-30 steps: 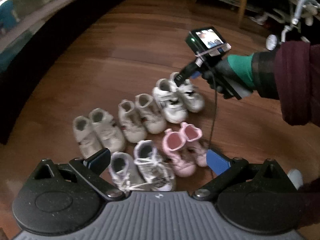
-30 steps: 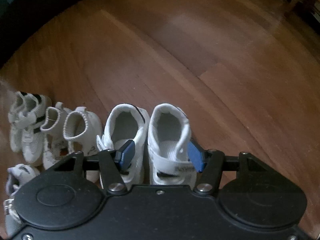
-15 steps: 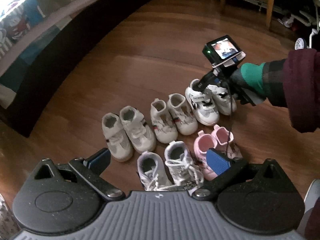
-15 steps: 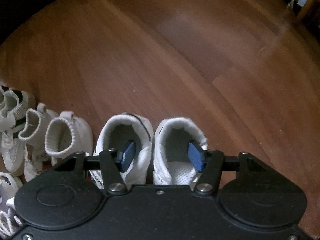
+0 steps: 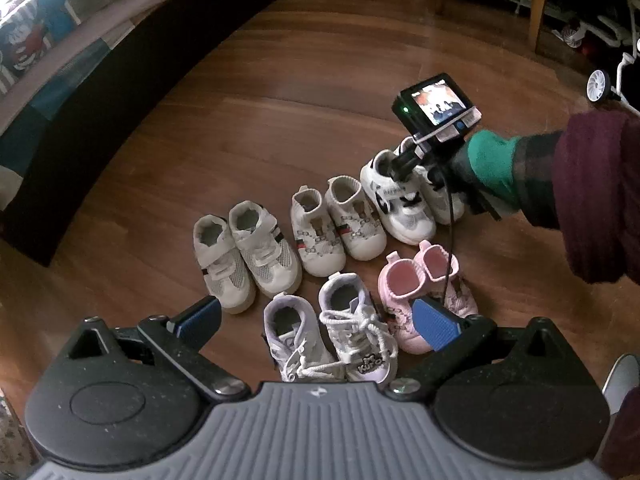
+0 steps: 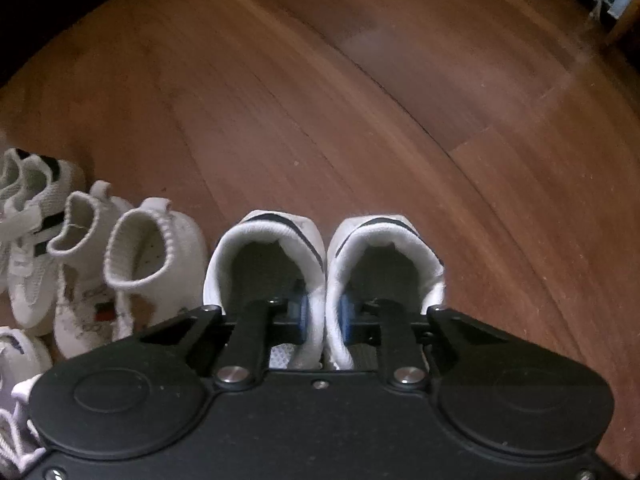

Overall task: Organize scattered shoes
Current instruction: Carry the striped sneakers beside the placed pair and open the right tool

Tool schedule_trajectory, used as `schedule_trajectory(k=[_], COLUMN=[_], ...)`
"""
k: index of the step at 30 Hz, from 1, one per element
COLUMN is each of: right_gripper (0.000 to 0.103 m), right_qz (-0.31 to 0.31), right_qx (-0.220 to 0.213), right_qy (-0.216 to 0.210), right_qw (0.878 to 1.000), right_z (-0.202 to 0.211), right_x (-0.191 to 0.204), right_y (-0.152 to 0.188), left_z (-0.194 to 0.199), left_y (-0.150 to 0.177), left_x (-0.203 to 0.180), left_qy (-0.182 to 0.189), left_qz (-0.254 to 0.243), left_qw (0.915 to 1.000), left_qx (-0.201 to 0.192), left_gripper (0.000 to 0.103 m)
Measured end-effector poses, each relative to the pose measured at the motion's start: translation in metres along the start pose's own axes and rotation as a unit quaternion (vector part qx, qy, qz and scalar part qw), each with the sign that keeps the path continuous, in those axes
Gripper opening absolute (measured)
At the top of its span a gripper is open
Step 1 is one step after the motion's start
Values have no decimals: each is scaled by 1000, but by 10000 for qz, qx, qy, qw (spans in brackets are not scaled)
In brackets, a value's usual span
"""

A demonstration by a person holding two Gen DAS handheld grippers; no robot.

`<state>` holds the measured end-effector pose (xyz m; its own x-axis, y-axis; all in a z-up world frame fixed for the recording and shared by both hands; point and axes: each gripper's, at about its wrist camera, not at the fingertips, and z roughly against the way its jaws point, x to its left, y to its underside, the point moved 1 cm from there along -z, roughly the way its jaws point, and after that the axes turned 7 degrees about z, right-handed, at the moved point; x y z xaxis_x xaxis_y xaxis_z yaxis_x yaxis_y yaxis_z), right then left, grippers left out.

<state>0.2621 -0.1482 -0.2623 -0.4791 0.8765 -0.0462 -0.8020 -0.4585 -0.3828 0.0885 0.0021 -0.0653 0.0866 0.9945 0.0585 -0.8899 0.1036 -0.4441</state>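
Small children's shoes stand in pairs on the wooden floor. In the left wrist view the back row holds a grey-white strap pair (image 5: 245, 250), a cream knit pair (image 5: 338, 224) and a white-and-black pair (image 5: 400, 196); the front row holds a lavender laced pair (image 5: 332, 336) and a pink pair (image 5: 424, 284). My right gripper (image 6: 323, 314) has one finger inside each shoe of the white-and-black pair (image 6: 324, 256) and pinches their two inner walls together. My left gripper (image 5: 316, 320) is open and empty, held above the lavender pair.
A dark bed frame with a patterned cover (image 5: 60, 40) runs along the left. Wooden chair legs (image 5: 536, 8) and a stroller wheel (image 5: 598, 86) stand at the back right. Bare wooden floor (image 6: 360, 100) lies beyond the shoes.
My right gripper's fingers dropped into the white-and-black pair and closed on the inner walls. My left gripper pulled back and up, so the shoes look farther away.
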Motion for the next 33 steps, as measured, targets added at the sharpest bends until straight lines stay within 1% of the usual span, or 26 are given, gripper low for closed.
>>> schedule_trajectory(k=[4,9,12,14,18,22,28,30,32,33], right_gripper=[14,14,14,14,14,14,14,14,14,14], right_qz=[-127,-419,-716,-918,-1256,-1526,-1898,-2021,-2188,-2245], right_qx=[-187,-346,-490,-580,-630,-461,-48,77,283,341], right_qy=[7,80,127,142,197,503,1021,1158,1332,1379], right_qw=[9997,9985,9961,9940,9899,9859,9765,9725,9662,9641], right_z=[22,62,97,114,143,158,181,182,182,180], right_x=[-4,-17,-30,-39,-64,-107,-171,-190,-219,-227], right_y=[11,28,47,62,105,162,249,273,305,313], left_z=[1,3,5,7,12,10,15,14,11,9], left_y=[-2,-3,-2,-3,-6,-8,-11,-10,-8,-7], left_x=[-5,-15,-28,-33,-47,-68,-108,-118,-128,-133], left_qy=[21,62,29,61,128,187,354,383,398,405], left_qz=[-15,-30,-185,-204,-328,-548,-914,-1030,-1149,-1208], left_qw=[10000,10000,9998,9997,9991,9981,9947,9934,9922,9915], left_qx=[-48,-53,-116,-134,-226,-216,-321,-325,-286,-267], left_gripper=[102,102,102,102,102,102,102,102,102,102])
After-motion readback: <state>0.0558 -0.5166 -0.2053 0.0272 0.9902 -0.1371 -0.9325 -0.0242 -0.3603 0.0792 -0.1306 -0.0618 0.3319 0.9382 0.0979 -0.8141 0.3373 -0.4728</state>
